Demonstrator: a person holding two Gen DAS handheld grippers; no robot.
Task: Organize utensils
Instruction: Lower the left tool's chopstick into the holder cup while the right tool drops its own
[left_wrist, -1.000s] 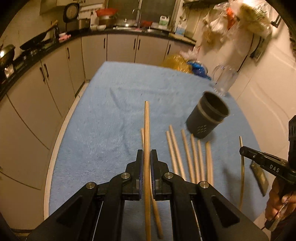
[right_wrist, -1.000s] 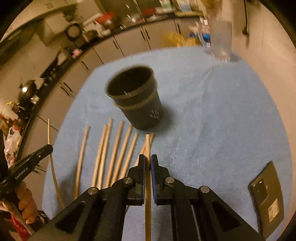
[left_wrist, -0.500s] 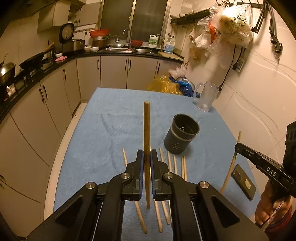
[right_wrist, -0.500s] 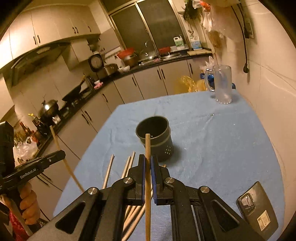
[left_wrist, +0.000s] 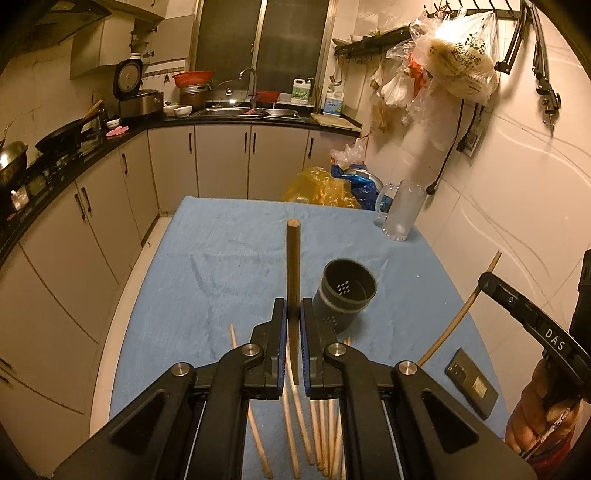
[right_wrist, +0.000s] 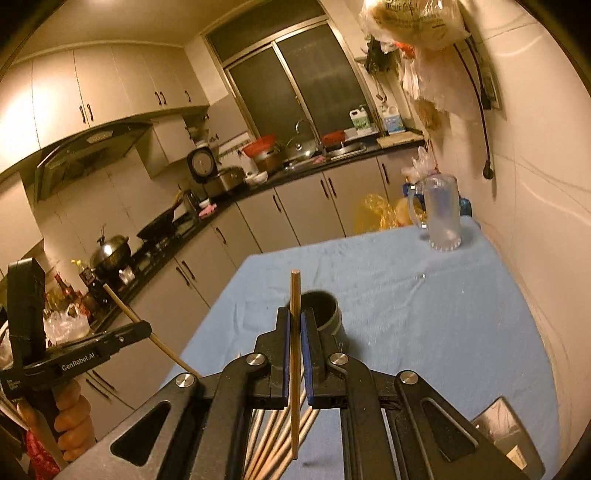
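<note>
My left gripper (left_wrist: 293, 308) is shut on a wooden chopstick (left_wrist: 293, 266) that points up, held above the blue table. My right gripper (right_wrist: 294, 317) is shut on another wooden chopstick (right_wrist: 295, 295), also raised. A dark grey perforated utensil holder (left_wrist: 345, 295) stands upright on the table, just right of my left fingers and right behind my right fingers (right_wrist: 325, 308). Several more chopsticks (left_wrist: 291, 435) lie on the cloth below the left gripper and also show in the right wrist view (right_wrist: 273, 435). The right gripper (left_wrist: 484, 284) with its chopstick shows at the right in the left wrist view.
A blue towel (left_wrist: 240, 251) covers the table. A clear glass mug (left_wrist: 400, 210) stands at the far right corner. A black phone (left_wrist: 471, 384) lies near the right front edge. Kitchen cabinets (left_wrist: 92, 206) run along the left and a white wall is on the right.
Both grippers have risen and tilted up with their chopsticks, away from the table. The holder and loose chopsticks now sit lower in both views.
</note>
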